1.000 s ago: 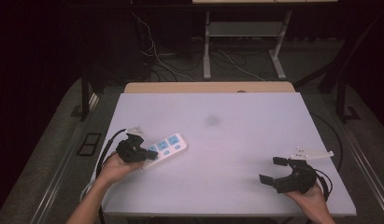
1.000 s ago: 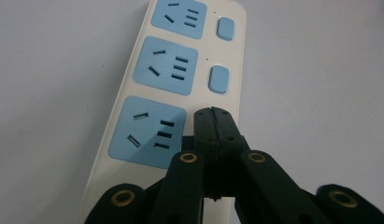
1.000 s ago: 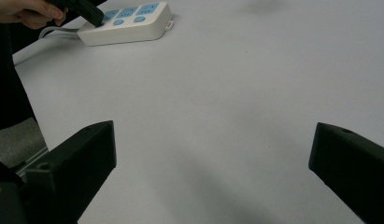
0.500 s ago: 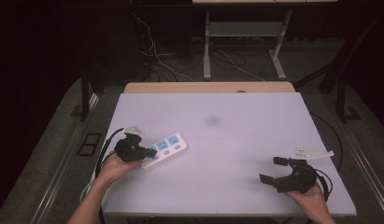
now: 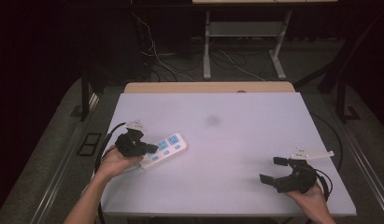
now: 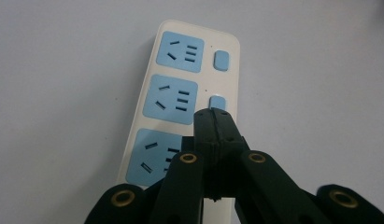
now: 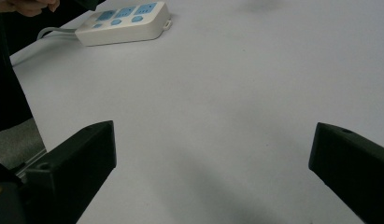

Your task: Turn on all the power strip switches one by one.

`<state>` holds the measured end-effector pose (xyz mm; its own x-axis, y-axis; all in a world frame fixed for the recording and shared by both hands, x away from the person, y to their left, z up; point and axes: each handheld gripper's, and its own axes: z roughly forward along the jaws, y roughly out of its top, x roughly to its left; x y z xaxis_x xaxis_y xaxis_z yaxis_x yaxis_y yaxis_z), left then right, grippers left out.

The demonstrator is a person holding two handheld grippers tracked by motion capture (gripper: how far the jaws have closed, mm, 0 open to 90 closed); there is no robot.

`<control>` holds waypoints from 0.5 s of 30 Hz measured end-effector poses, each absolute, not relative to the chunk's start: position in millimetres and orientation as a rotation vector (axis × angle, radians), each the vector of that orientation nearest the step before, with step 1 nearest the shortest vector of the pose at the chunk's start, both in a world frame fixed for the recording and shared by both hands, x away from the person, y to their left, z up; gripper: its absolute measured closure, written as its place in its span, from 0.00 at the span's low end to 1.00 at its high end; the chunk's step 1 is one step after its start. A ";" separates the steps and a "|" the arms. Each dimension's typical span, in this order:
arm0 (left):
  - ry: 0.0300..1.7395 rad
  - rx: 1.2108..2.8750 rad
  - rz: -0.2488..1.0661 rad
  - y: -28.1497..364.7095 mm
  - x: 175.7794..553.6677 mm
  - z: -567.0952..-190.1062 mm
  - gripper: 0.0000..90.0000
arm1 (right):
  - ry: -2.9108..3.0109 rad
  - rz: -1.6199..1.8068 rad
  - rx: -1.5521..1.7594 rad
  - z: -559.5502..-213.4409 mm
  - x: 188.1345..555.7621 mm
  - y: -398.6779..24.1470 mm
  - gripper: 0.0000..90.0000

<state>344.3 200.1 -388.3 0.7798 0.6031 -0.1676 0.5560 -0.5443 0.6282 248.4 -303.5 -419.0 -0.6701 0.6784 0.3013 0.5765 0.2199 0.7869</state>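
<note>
A white power strip (image 5: 167, 143) with three blue sockets and small blue switches lies on the left of the white table (image 5: 236, 140). My left gripper (image 5: 151, 149) is shut, and its joined tips rest over the strip. In the left gripper view the left gripper (image 6: 212, 114) touches the strip (image 6: 180, 93) just below the middle blue switch (image 6: 218, 101), covering part of the nearest socket. My right gripper (image 5: 273, 170) stands open near the front right edge with nothing between its jaws. In the right gripper view the right gripper (image 7: 210, 154) faces the distant strip (image 7: 122, 21) across bare tabletop.
The strip's pale cable (image 7: 45, 32) runs off the table's left side by the person's hand. A faint dark smudge (image 5: 212, 120) marks the table's middle. A wooden board (image 5: 208, 87) lines the far edge. Beyond it are cables and a frame's legs (image 5: 207, 46) on the floor.
</note>
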 end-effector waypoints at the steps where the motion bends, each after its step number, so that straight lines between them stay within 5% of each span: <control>1: 0.857 2.281 0.091 199.5 344.7 -387.0 1.00 | 2.369 1.451 1.224 -418.9 248.4 -303.6 0.01; 15: 0.807 2.296 0.099 183.9 352.0 -374.0 1.00 | 2.370 1.452 1.222 -418.9 248.4 -303.5 0.01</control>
<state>352.0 183.9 -374.0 0.8039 0.5762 -0.1474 0.5233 -0.5675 0.6357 248.4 -303.5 -418.9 -0.6713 0.6769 0.3020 0.5763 0.2204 0.7870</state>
